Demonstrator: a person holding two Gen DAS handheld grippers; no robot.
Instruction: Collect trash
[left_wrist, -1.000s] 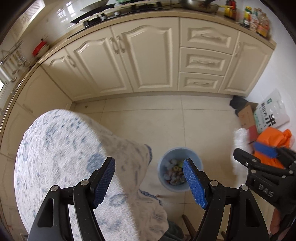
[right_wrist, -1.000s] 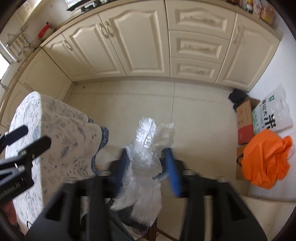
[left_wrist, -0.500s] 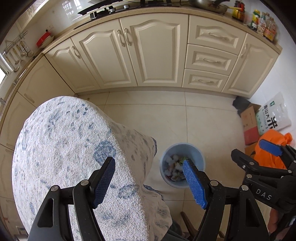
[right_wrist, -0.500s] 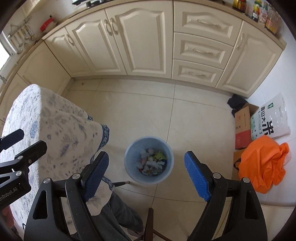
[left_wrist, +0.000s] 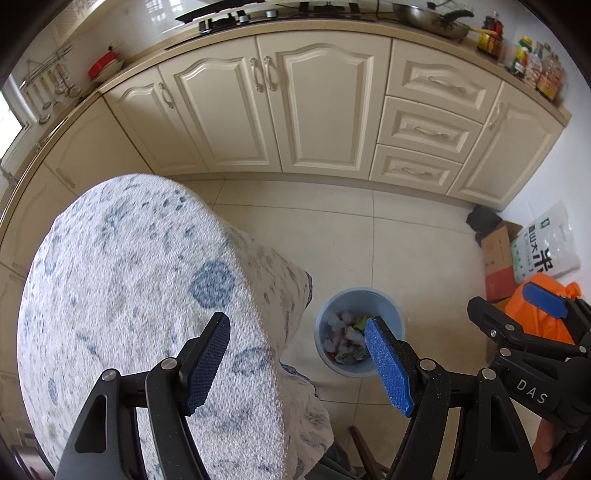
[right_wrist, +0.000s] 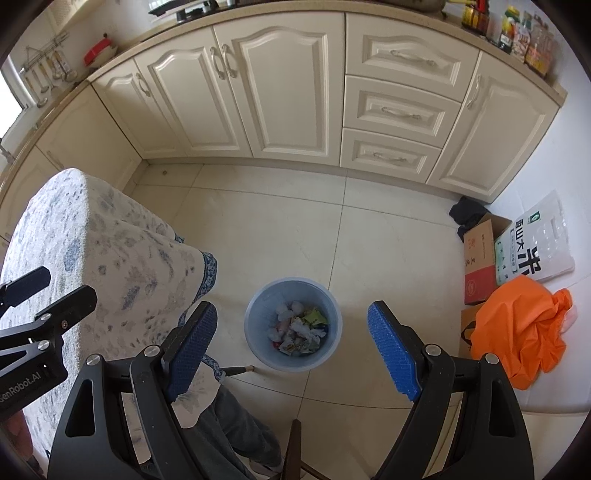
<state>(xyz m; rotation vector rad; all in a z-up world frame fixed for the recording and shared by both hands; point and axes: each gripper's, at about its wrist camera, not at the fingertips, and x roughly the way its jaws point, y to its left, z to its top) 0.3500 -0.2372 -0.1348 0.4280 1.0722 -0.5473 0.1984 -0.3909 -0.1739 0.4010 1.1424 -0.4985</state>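
Observation:
A light blue bin stands on the tiled floor, with crumpled wrappers and paper lying inside. My right gripper hangs open high above it, nothing between its blue pads. In the left wrist view the same bin sits low and right of centre, partly behind my right fingertip. My left gripper is open and empty over the edge of the table with the blue-patterned cloth. The right gripper shows at that view's right edge.
Cream kitchen cabinets line the far side. A cardboard box, a white printed bag and an orange bag lie by the right wall. The clothed table stands left of the bin. A chair's dark wooden frame is below.
A second ago my right gripper had a crumpled clear plastic bag between its fingers; the bag has since dropped away and the fingers stand wide and empty above the bin. The left gripper rolled slightly.

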